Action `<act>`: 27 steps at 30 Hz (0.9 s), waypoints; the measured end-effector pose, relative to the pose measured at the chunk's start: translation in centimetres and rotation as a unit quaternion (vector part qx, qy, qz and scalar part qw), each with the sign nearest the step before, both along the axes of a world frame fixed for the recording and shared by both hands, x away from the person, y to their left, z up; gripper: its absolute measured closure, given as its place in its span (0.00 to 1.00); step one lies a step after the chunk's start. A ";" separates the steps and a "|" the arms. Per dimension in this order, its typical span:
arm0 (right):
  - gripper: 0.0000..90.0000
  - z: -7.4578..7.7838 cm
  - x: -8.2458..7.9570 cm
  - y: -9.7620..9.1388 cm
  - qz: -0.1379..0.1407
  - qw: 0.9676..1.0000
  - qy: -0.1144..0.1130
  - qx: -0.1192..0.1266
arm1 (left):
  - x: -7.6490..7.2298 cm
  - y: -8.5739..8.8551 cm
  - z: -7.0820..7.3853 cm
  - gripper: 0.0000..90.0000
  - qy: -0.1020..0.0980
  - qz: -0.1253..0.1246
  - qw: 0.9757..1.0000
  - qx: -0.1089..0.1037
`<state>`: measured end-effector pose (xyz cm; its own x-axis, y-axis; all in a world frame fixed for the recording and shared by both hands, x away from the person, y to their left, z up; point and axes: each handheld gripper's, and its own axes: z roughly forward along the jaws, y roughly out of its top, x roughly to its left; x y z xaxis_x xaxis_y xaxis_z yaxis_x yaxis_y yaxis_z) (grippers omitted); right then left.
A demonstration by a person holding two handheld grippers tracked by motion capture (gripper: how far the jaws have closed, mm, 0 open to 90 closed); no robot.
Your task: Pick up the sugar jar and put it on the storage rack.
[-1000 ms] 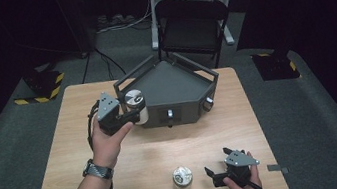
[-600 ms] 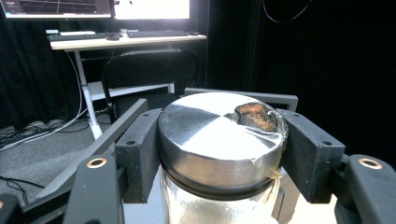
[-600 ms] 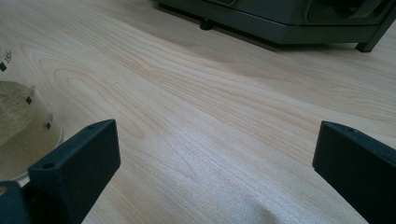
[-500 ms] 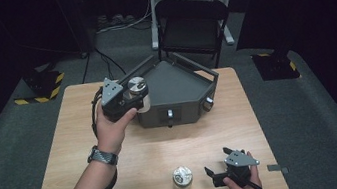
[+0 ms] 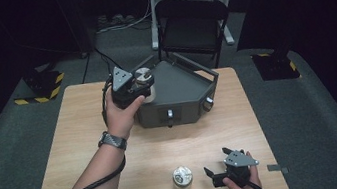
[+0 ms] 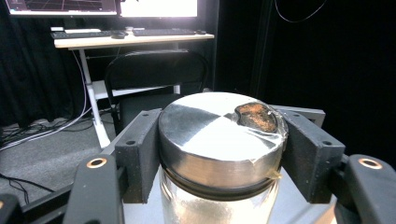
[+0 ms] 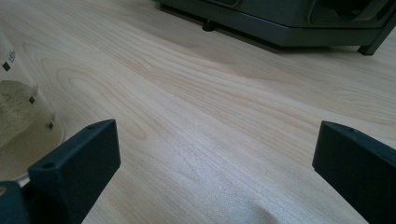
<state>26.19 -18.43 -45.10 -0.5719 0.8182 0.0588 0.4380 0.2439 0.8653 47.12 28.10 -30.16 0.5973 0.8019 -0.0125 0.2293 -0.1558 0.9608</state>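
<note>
The left tool is clamped on a glass jar, its two black jaws pressing the sides of the jar's metal lid. In the high view the left tool holds that jar in the air over the near left corner of a dark grey box-like device, clear of the wooden surface. The jar looks rigid, breakable and fairly weighty for its size, with pale powder inside. Its smooth metal lid is likely slippery, so the straight sides of the lid, where the jaws sit now, seem the best place to hold.

Farther off, the right tool rests on the surface with its jaws spread wide and nothing between them. A second jar stands just beside its jaws.
</note>
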 end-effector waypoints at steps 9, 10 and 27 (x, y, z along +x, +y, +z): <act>0.01 -0.1 0.0 -0.2 -0.001 1.000 0.000 0.007 | 1.7 -1.5 -0.8 0.39 0.005 0.007 1.000 0.008; 0.01 -0.1 0.0 -0.2 -0.001 1.000 0.000 0.007 | 1.9 -1.6 -0.9 0.39 0.006 0.008 1.000 0.009; 0.01 -0.1 0.1 -0.3 0.002 1.000 0.001 0.008 | 3.7 -2.3 -2.4 0.39 0.028 0.021 0.999 0.019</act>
<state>26.26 -18.74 -45.22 -0.5750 0.8149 0.0731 0.4384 0.2314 0.8685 50.80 25.84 -32.52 0.5627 0.8266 -0.0140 0.2893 -0.1810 0.9400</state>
